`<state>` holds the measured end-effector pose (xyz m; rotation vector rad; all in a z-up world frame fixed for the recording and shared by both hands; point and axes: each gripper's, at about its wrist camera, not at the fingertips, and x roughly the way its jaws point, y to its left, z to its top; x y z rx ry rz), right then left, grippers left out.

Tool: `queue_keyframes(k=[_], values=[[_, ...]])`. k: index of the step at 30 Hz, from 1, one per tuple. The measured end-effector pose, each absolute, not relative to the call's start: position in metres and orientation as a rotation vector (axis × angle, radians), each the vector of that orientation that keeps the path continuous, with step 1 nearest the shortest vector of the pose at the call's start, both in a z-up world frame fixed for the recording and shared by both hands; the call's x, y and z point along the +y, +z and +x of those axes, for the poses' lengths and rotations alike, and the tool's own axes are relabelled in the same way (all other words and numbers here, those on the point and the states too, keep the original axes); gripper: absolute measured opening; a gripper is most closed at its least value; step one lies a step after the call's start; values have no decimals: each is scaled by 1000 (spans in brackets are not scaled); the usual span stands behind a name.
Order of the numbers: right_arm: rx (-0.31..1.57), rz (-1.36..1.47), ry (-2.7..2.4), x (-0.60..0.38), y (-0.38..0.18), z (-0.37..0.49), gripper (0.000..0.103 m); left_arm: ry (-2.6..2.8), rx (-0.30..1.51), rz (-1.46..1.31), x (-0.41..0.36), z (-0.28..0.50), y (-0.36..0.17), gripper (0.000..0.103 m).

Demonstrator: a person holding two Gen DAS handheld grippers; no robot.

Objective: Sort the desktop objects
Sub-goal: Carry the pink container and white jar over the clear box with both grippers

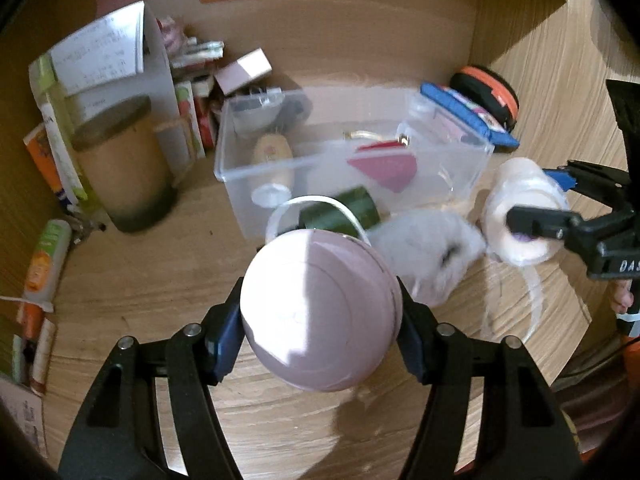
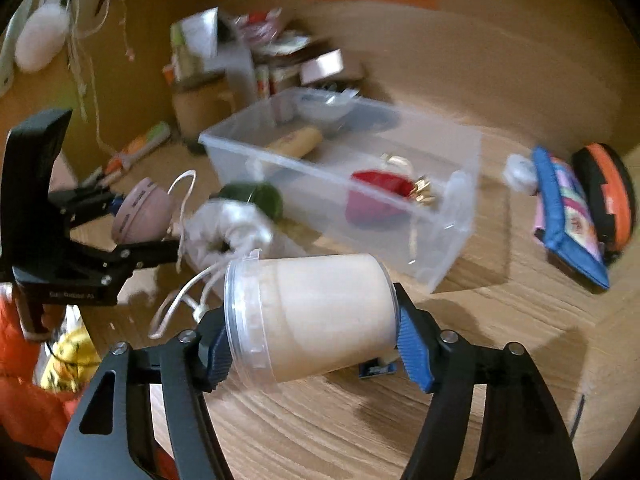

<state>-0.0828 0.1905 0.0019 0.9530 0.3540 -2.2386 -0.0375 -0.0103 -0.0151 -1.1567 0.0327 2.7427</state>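
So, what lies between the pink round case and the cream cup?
A fluffy white pouch lies on the desk between the pink round case and the cream cup. The left wrist view shows it best.

a round pale-pink case (image 1: 320,312) with a white loop, lifted near left; a cream cup (image 2: 316,316) on its side, lifted right; clear bin (image 1: 256,176) beyond.
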Motion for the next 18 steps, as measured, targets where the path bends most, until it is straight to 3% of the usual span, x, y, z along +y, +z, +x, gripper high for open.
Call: queue_keyframes(k=[18], values=[[247,751,-2428,198,61,-73,65,2837,-2,-904,-15,-44,50,65]])
